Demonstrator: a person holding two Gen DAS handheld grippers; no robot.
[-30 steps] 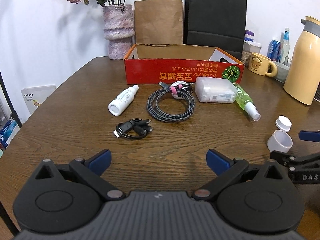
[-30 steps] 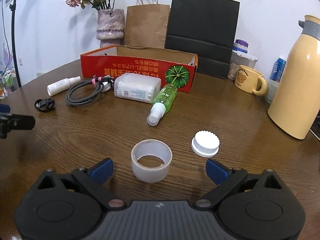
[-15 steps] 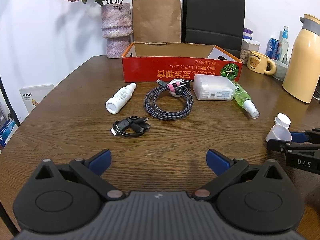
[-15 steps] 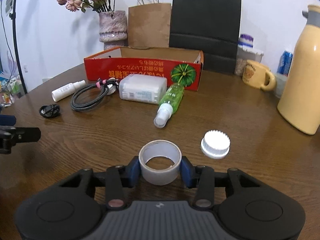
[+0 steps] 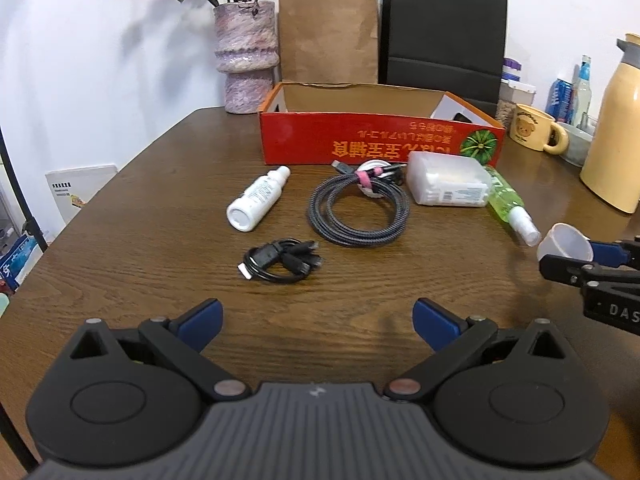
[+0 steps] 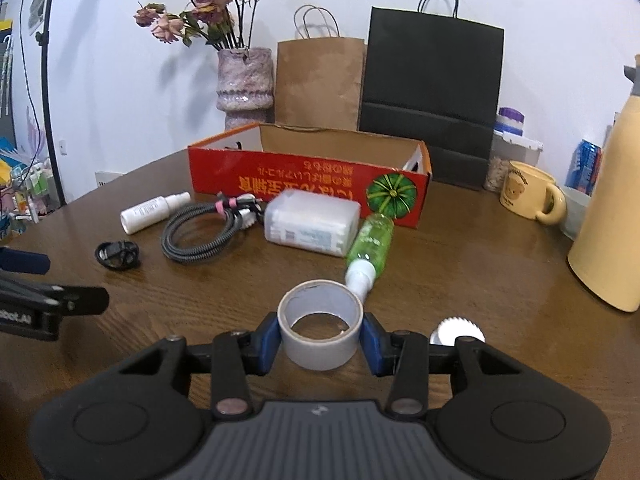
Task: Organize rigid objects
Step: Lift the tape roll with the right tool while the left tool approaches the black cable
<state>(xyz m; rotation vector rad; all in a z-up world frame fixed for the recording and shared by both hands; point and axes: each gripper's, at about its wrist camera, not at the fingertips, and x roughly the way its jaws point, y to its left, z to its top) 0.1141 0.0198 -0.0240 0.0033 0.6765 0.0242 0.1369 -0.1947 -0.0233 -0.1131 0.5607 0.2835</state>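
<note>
The right gripper's fingers (image 6: 270, 339), having just closed, are clamping the tape roll (image 6: 320, 330) upright above the table, the red box (image 6: 308, 184) lying at twelve o'clock beyond it, while the left gripper (image 5: 318, 326) is hanging open and empty.

Glossy wood-grain table (image 6: 460, 264), cardboard box (image 6: 304, 172), seemingly matt tape roll (image 6: 320, 330), braided cable (image 5: 358, 216)

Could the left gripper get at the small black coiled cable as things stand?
Probably yes: the left gripper has its jaws open and empty, and bare wooden table lies between it and the small black coiled cable.
</note>
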